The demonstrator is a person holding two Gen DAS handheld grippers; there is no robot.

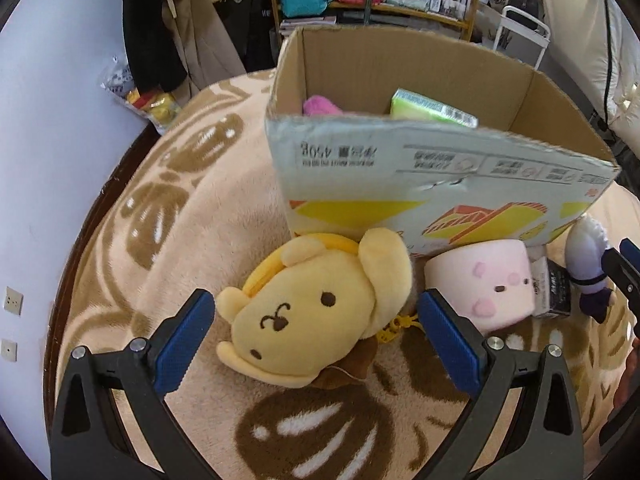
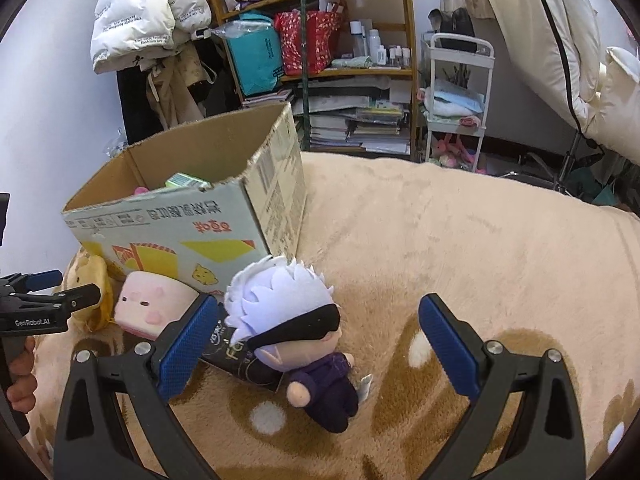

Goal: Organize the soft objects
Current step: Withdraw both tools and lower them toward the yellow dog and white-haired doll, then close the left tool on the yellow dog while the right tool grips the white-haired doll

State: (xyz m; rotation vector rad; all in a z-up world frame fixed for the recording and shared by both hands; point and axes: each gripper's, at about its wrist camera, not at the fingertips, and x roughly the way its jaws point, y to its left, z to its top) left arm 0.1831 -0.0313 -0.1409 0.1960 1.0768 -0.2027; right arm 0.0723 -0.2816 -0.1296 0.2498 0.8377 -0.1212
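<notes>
Left hand-held gripper (image 1: 316, 328), spread wide, straddles the yellow dog plush (image 1: 312, 312) on the blanket (image 1: 224, 216), ready to pinch. Right hand-held gripper (image 2: 316, 336), also wide, frames the white-haired doll (image 2: 296, 328). The cardboard box (image 1: 420, 168) at 12 o'clock, probably the destination, holds a pink item.

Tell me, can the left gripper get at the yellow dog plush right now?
Probably yes. The left gripper is open, with the yellow dog plush lying on the blanket between its fingers and nothing over it. The box sits just behind, and the pink plush lies beside it, outside the fingers.
</notes>
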